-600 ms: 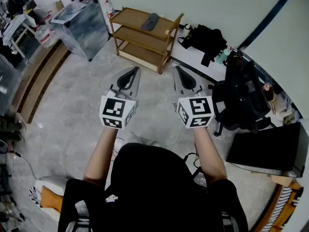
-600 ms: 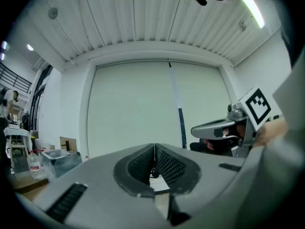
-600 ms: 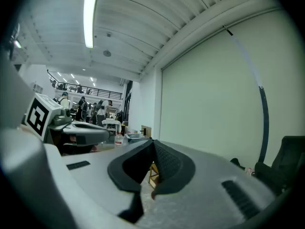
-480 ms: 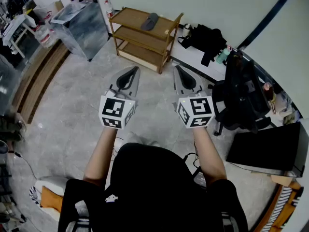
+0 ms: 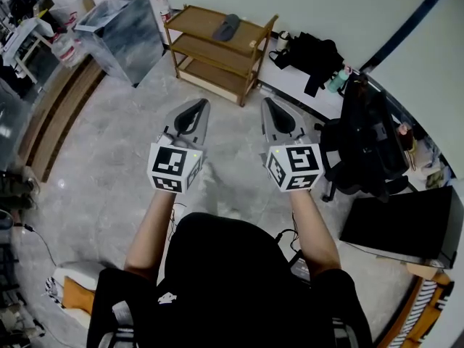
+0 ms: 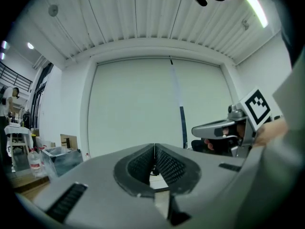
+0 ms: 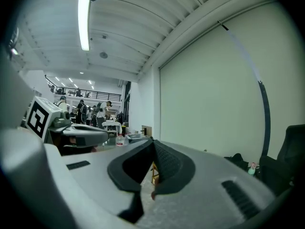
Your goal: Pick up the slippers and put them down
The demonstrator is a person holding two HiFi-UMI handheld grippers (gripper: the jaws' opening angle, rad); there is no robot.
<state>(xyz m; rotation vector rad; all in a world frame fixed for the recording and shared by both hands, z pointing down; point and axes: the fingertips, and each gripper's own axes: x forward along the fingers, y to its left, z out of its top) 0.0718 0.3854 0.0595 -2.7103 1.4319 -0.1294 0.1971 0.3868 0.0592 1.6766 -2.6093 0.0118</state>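
One dark grey slipper (image 5: pixel 226 27) lies on the top board of a wooden three-tier shelf (image 5: pixel 250 56) against the far wall. No other slipper shows. My left gripper (image 5: pixel 201 102) and right gripper (image 5: pixel 267 101) are held side by side over the marble floor, pointing level toward the shelf and well short of it. Both are shut with nothing between the jaws. In the left gripper view the jaws (image 6: pixel 154 146) meet at their tips, and the right gripper (image 6: pixel 214 128) shows at the right. In the right gripper view the jaws (image 7: pixel 152 141) also meet.
A grey box (image 5: pixel 119 35) stands left of the shelf. A black bag (image 5: pixel 308 53) and a green bottle (image 5: pixel 335 82) lie right of it. A black chair hung with a bag (image 5: pixel 366 143) and a dark panel (image 5: pixel 399 223) stand at the right. People stand in the far background (image 7: pixel 81 109).
The head view has shifted slightly, so the shelf sits a bit higher and further right. Both grippers keep the same pose and stay shut.
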